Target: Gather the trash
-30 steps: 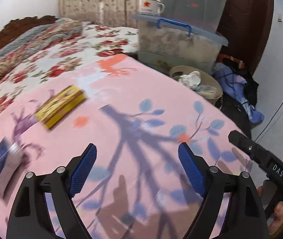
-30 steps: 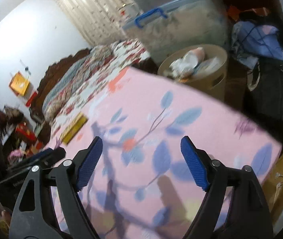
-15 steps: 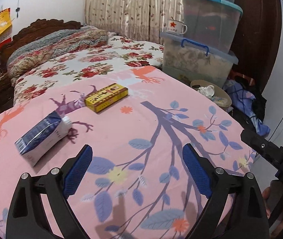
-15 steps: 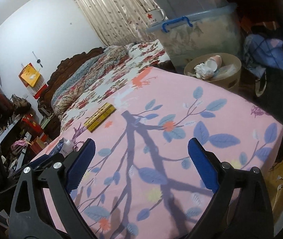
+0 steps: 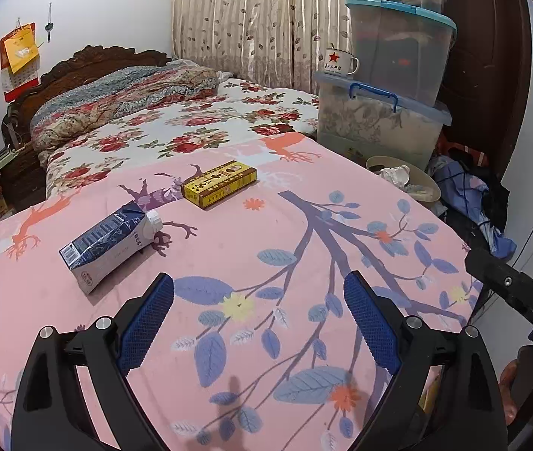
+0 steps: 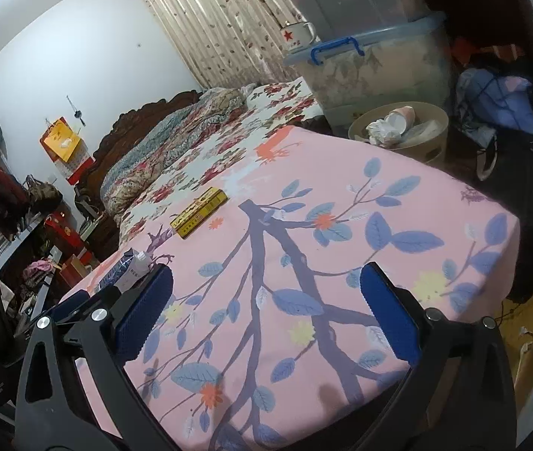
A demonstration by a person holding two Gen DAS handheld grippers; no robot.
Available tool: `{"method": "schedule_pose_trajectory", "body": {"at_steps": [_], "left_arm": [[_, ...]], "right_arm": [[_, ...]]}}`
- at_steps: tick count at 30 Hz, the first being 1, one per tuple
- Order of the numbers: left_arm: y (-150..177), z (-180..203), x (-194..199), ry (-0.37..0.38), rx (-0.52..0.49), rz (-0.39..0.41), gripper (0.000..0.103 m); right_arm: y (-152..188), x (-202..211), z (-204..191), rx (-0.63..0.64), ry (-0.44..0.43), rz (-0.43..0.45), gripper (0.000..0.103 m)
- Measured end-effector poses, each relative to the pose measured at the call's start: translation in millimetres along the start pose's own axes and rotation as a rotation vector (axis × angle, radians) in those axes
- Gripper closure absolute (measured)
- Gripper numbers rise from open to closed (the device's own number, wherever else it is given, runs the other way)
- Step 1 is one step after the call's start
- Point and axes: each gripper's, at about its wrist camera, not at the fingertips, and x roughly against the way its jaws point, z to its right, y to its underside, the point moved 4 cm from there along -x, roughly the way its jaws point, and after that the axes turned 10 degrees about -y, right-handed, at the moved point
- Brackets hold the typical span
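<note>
1. Your carton (image 5: 110,242) is dark blue on top and white underneath, with a white screw cap. It lies on its side on the pink cloth (image 5: 285,248), cap end pointing toward the yellow box (image 5: 219,184).
2. That box is flat and long, yellow with a dark edge and printed text. It lies flat on the cloth, beyond the carton and apart from it.
3. The bin (image 6: 401,133) is round and beige. It stands on the floor past the far edge of the cloth, beside the stacked tubs (image 5: 379,120), with crumpled white paper and a cup inside.
4. Your left gripper (image 5: 258,315) is spread wide over the cloth with nothing between its blue pads; the carton lies just ahead and to its left.
5. Your right gripper (image 6: 266,312) is likewise spread and holds nothing.
6. Only the left view gives you the whole carton; in the right view your right gripper's left finger hides most of it, leaving just the cap end (image 6: 131,268).
7. Only the right view looks into the bin and shows its side wall. The left view shows just part of its rim behind the cloth.
8. A mug (image 5: 339,62) with a red star sits on the lower tub's lid.
</note>
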Motion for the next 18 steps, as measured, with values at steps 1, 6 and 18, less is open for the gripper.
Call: {"method": "schedule_pose_trajectory", "body": {"at_steps": [1,6,18], "left_arm": [[0.3,0.6,0.5,0.002,0.002,-0.003,0.015],[3.2,5.2,2.1,0.0,0.013,-0.017,0.009],[24.3,3.2,-5.5,0.001,0.075,-0.116,0.009]], "right_arm": [[0.5,2.4,1.9,-0.004,0.005,0.003,0.004],[3.9,3.6,12.4,-0.029,0.016,-0.018,0.004],[18.0,-7.5,25.3,-0.062,0.051,-0.092,0.004]]}}
